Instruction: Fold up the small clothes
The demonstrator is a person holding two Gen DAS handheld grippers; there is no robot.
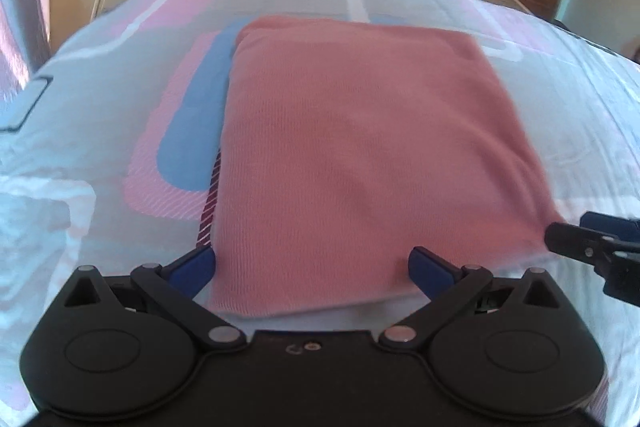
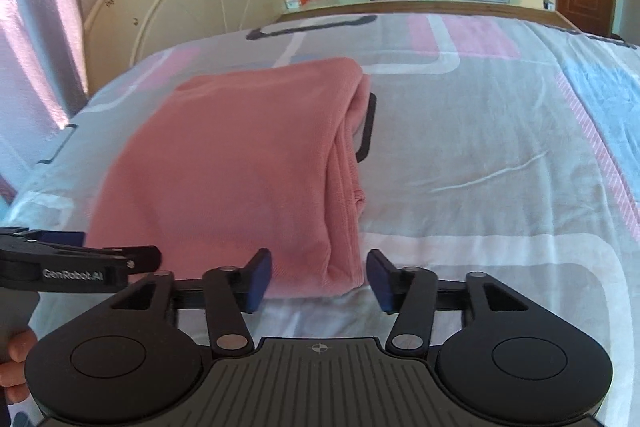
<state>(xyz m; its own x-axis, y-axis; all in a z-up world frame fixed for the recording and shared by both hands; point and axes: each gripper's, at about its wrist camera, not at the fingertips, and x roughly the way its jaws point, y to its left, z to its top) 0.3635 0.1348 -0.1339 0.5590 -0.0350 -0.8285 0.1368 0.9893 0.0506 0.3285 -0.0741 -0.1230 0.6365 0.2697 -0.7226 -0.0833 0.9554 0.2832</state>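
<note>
Knitwear, pink and already folded into a thick rectangle, lies flat on the bed (image 1: 100, 99), on a sheet patterned in grey, pink and blue. The pink garment (image 1: 352, 147) has its near edge just ahead of both tools. The left tool (image 1: 312, 267) is spread wide, its blue pads either side of the near left part of the cloth and gripping nothing. The right tool (image 2: 319, 279) is released too: its pads stand apart around the near right corner, where the stacked layers show along the side, and they do not press on the fabric.

Judging by the ribbed knit and rounded folds, the garment is soft, light and limp, with some bulk. It should not slip, but layers may slide over each other or sag if lifted by one point. The sensible hold is at the two near corners, pinching all layers together, and lifting evenly. From what shows, the fold looks nearly finished.
</note>
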